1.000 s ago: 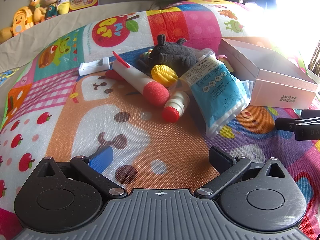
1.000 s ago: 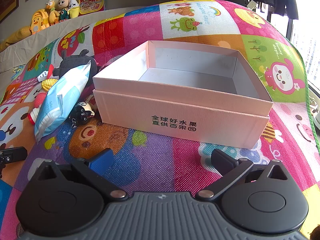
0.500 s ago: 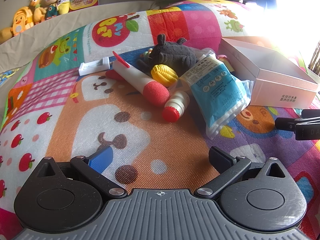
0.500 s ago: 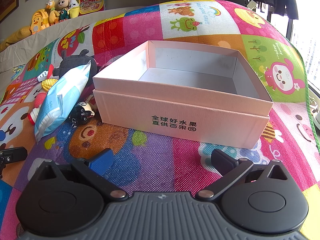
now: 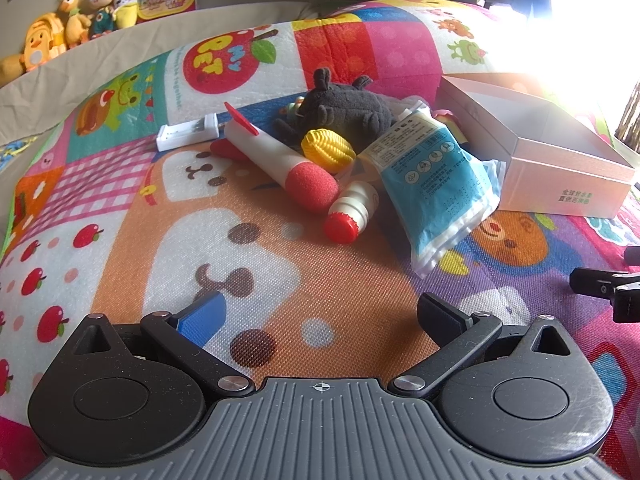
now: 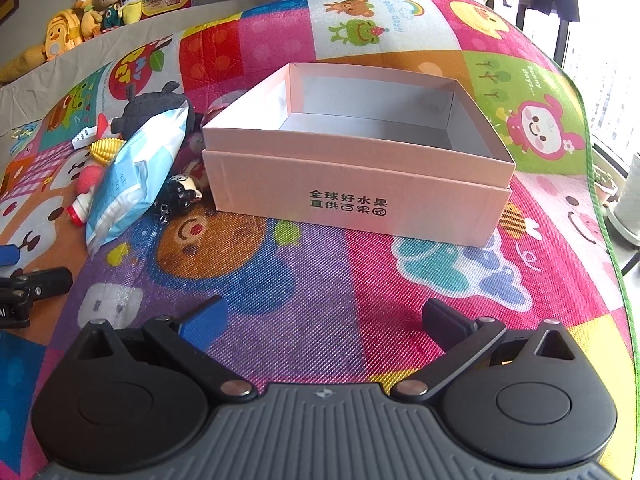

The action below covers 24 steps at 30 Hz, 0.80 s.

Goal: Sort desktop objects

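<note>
Both grippers you hold are spread wide and grasp nothing, hovering over the colourful cartoon play mat (image 5: 120,240).

Your left gripper (image 5: 320,316) faces the pile: a white foam rocket with red tip (image 5: 280,164), a small white bottle with red cap (image 5: 350,210), a yellow ridged ball (image 5: 328,150), a dark grey plush toy (image 5: 348,108) and a blue-and-white plastic pouch (image 5: 436,176). Your right gripper (image 6: 324,320) faces the open pink cardboard box (image 6: 360,196), just beside the pouch.

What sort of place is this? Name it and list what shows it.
Probably a child's room or play corner at home. A colourful cartoon play mat covers the surface, stuffed toys line the ledge at the back wall, and more toys such as a dark plush animal lie beside a pink cardboard box.
</note>
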Each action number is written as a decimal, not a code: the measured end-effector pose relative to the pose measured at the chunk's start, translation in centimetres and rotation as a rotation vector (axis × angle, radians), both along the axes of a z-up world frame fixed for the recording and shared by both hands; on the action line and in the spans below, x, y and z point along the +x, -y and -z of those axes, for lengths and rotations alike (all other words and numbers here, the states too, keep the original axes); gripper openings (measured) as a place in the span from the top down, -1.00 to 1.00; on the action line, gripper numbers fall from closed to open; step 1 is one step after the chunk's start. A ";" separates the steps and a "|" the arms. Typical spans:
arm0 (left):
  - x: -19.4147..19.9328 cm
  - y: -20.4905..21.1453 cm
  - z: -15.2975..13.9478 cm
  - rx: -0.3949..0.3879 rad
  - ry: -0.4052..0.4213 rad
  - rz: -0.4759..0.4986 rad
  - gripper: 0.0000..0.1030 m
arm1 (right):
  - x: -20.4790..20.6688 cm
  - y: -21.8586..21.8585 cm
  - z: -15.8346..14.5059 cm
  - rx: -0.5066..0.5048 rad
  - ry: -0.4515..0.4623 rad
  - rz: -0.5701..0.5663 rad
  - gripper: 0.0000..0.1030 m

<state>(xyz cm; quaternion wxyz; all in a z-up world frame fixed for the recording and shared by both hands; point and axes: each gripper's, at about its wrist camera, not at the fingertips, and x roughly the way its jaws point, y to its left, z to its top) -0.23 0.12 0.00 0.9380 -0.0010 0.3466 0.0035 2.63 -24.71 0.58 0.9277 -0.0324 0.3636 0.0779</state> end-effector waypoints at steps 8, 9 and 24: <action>0.0 0.0 0.0 0.003 -0.001 0.000 -1.00 | -0.1 0.0 0.1 0.008 0.011 0.005 -1.00; 0.0 0.0 0.0 0.003 -0.001 0.000 -1.00 | -0.2 0.0 0.1 0.010 0.012 0.006 -1.00; 0.0 -0.1 0.0 0.000 0.003 -0.002 -1.00 | 0.2 0.1 0.0 0.004 -0.023 -0.018 -1.00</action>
